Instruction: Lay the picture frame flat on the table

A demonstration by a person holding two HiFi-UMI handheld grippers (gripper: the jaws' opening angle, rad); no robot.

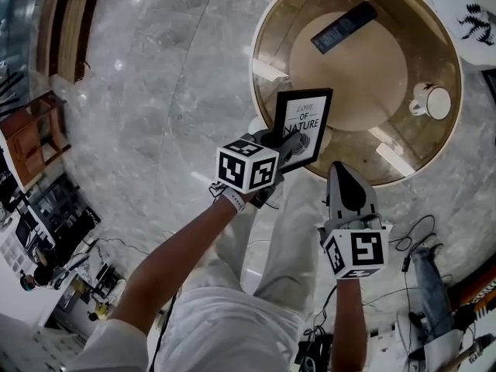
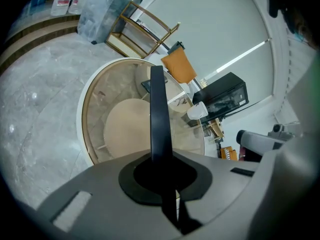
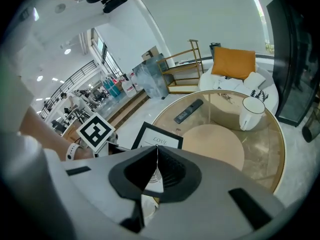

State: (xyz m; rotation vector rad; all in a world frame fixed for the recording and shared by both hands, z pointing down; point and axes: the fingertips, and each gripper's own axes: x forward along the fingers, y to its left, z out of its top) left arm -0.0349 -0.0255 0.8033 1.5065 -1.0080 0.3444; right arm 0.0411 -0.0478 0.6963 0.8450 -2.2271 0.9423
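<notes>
A black picture frame (image 1: 303, 124) with a white print reading "LOVE OF NATURE" stands nearly upright at the near edge of the round glass table (image 1: 255, 62). My left gripper (image 1: 290, 142) is shut on its lower left part. In the left gripper view the frame (image 2: 158, 109) shows edge-on as a dark bar rising from between the jaws of the left gripper (image 2: 160, 158). To the right of the frame and nearer the person, my right gripper (image 1: 346, 178) is off the table's edge, with its jaws together and nothing in them. In its own view the right gripper (image 3: 156, 151) points at the frame (image 3: 165, 138).
A dark remote (image 1: 343, 26) lies at the table's far side and a white mug (image 1: 431, 101) stands at its right. A round tan disc (image 1: 353, 76) shows under the glass. Marble floor (image 1: 155, 91) surrounds the table; cables and gear lie near the person's feet.
</notes>
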